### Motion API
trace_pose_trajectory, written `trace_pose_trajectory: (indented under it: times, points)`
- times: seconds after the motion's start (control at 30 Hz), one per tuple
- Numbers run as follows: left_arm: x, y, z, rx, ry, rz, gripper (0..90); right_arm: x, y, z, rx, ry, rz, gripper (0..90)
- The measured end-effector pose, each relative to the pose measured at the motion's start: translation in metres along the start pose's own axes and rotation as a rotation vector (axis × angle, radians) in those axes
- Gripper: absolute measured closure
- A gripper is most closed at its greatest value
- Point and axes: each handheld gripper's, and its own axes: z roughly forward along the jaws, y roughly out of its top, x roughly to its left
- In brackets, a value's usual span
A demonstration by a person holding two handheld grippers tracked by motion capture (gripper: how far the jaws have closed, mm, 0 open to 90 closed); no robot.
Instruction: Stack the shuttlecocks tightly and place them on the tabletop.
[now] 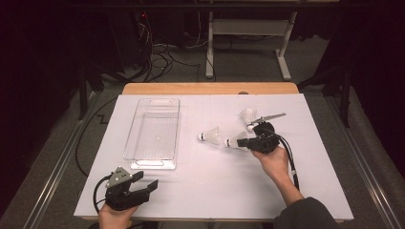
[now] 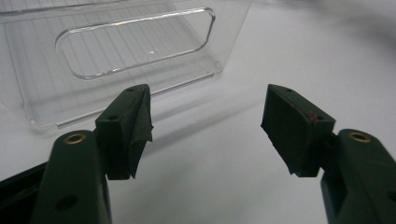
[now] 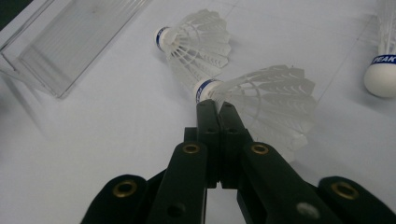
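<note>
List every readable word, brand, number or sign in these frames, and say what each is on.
"TEAK", cut off by the picture edge: blue band on the cork of the upright shuttlecock.
Blue bands on the nearer shuttlecock and the farther shuttlecock: no letters readable.
Clear bin: no text seen.

In the right gripper view, the closed fingers (image 3: 217, 112) cover the near shuttlecock's (image 3: 266, 100) lower skirt, so whether they pinch a feather cannot be told. A third shuttlecock (image 3: 384, 70) is cut off by the right edge. The clear bin (image 2: 116, 51) runs past the left gripper view's top edge.
</note>
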Motion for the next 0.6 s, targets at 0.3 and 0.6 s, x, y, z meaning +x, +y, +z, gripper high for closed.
trace_pose_trajectory:
  times: [0.3,0.6]
  points:
    - [0.000,0.000,0.000,0.002,-0.004,0.005,33.8,-0.001,0.009,0.006,-0.009,-0.001,0.002,90.0]
    - [0.000,0.000,0.001,0.011,-0.004,0.009,33.8,0.000,0.015,0.014,-0.014,0.006,0.007,90.0]
